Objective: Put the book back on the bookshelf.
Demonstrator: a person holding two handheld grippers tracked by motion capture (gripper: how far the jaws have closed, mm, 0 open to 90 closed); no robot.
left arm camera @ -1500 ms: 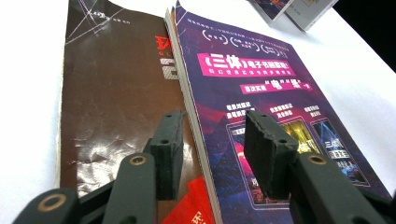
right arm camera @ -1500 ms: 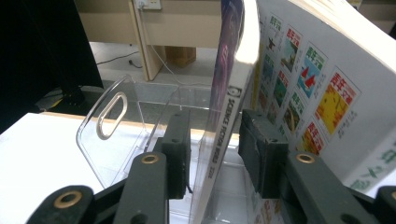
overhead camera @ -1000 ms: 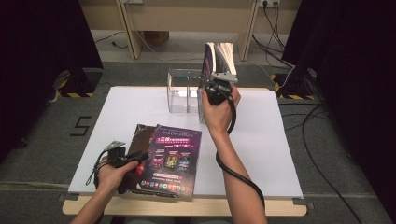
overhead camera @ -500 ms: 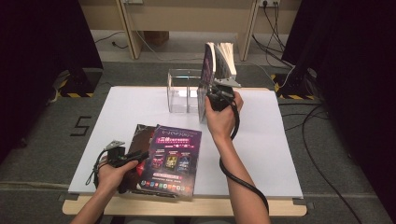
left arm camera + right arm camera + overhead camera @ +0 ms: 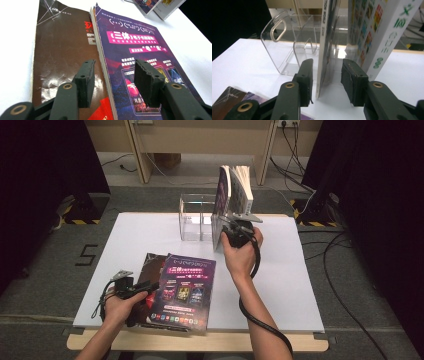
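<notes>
A purple-covered book (image 5: 185, 290) lies flat on a brown book (image 5: 152, 262) near the table's front edge. My left gripper (image 5: 115, 65) stands open at their near end. Its jaws have just been opening, and the purple book's (image 5: 140, 42) left edge runs between them, beside the brown cover (image 5: 62, 45); the pads do not press on it. My right gripper (image 5: 328, 62) is open around a thin dark book (image 5: 328, 30) that stands upright in a clear rack (image 5: 287, 42). A white book (image 5: 382, 32) leans just to its right.
The clear rack (image 5: 192, 217) stands at the back middle of the white table (image 5: 300, 285). Cables trail on the grey floor to the right. Dark curtains hang on both sides.
My right hand has sunk a little along the standing dark book. The left hand and both flat books stay where they were.
</notes>
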